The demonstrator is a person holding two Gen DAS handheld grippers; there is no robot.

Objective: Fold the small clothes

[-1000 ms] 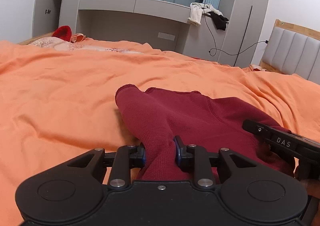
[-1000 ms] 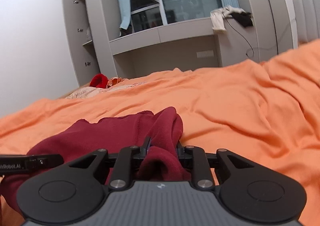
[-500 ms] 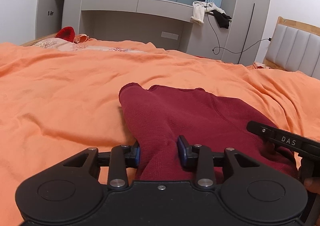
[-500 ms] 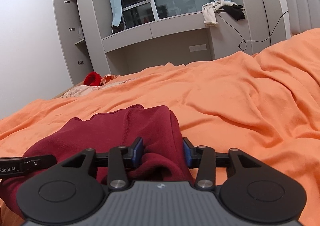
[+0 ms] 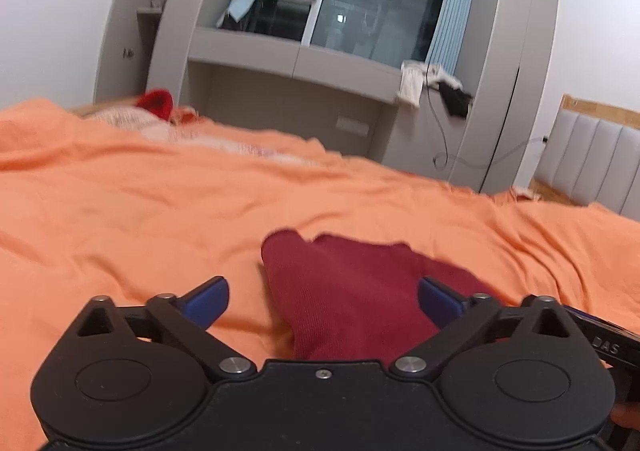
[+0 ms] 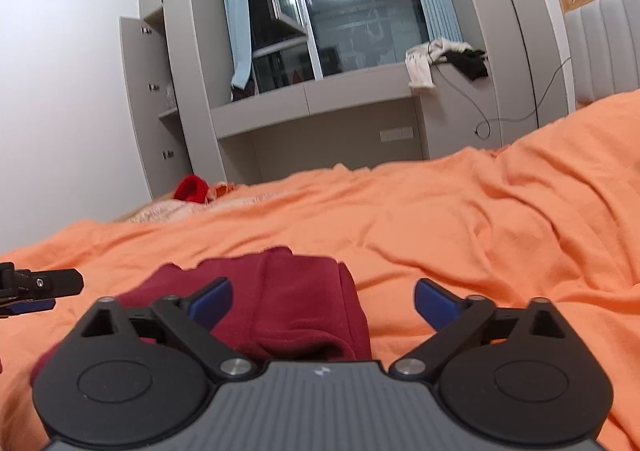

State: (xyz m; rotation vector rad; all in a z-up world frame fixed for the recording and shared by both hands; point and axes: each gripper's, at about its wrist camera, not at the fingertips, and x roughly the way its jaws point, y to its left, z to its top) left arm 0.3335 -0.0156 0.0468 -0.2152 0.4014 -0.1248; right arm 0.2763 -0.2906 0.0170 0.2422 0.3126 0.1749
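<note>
A dark red knit garment (image 5: 352,291) lies folded on the orange bedspread (image 5: 140,219). My left gripper (image 5: 323,297) is open, its blue pads wide apart over the garment's near left part. In the right wrist view the same garment (image 6: 288,299) lies below my right gripper (image 6: 323,299), which is open too, with the garment's right edge between its pads. The left gripper's finger (image 6: 44,285) shows at the left edge of the right wrist view. The right gripper's body (image 5: 600,339) shows at the right edge of the left wrist view.
A bright red item (image 6: 193,189) and pale pink cloth (image 5: 132,123) lie at the bed's far side. Grey cabinets and a window ledge (image 6: 320,99) with draped clothes stand behind. A padded headboard (image 5: 592,163) is on the right.
Both grippers have opened and let go of the red garment, which now lies flat on the bed. Both have lifted and tilted upward.
</note>
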